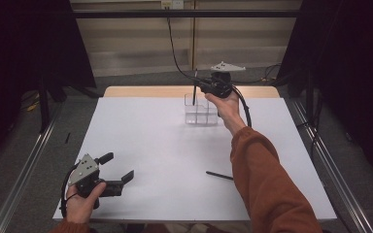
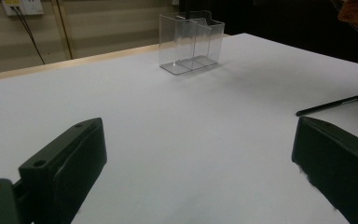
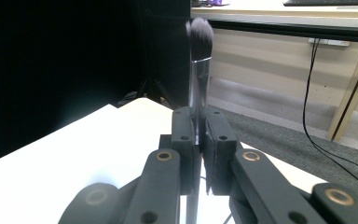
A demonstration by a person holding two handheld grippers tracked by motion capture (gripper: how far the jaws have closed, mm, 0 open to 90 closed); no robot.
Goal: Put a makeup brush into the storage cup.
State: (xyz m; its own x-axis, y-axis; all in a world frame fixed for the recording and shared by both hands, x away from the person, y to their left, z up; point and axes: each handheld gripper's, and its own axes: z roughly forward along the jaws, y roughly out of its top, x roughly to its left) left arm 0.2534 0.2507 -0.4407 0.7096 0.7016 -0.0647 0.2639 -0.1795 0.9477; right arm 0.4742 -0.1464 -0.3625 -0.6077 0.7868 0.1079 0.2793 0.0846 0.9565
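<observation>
A make-up brush (image 3: 199,65) with a dark handle and grey-tipped bristles stands upright, bristles up, and my right gripper (image 3: 199,135) is shut on its handle. From above, the brush (image 1: 194,87) hangs over the back left of a clear plastic organiser (image 1: 201,114) with several compartments; my right gripper (image 1: 203,86) holds it there at the far middle of the white table (image 1: 150,131). My left gripper (image 1: 117,167) rests near the front left edge, open, nothing between its jaws. The organiser (image 2: 191,42) stands far ahead of my left gripper (image 2: 198,140).
A thin black pencil-like stick (image 1: 219,175) lies on the table near the front right; the same stick (image 2: 328,105) appears in the left gripper view. A cable trails from the right gripper (image 1: 245,109). Metal rails and dark curtains flank the table.
</observation>
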